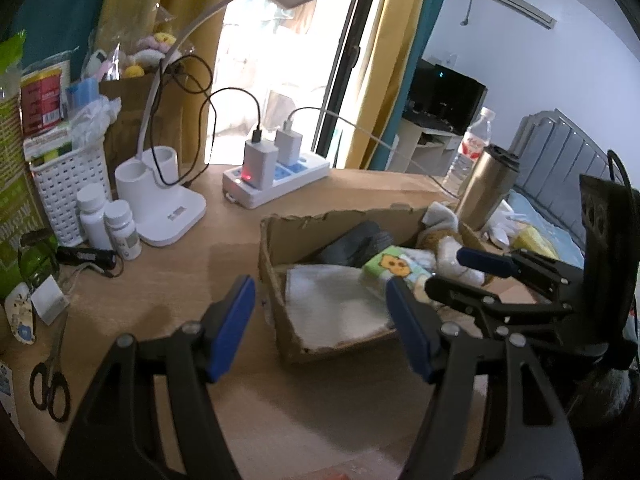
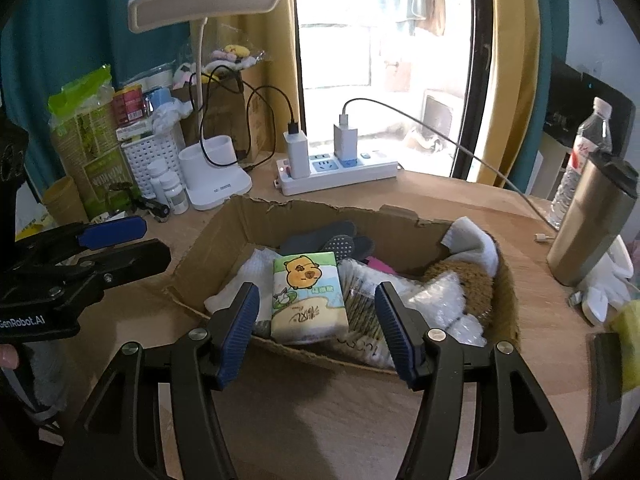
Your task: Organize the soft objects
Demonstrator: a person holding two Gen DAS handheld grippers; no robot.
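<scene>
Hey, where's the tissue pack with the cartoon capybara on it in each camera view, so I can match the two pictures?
Left wrist view: the tissue pack lies right of centre, inside the cardboard box, partly behind the left gripper's right finger.
Right wrist view: the pack lies at centre, in the box, seen between the right gripper's open fingers.
Shared landmark: the white power strip behind the box.

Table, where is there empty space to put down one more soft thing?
Bare wooden table lies in front of the torn cardboard box, and between the box and the white power strip. The box is crowded around the cartoon tissue pack. The left edge is packed: white lamp base, white pill bottles, black scissors.
</scene>
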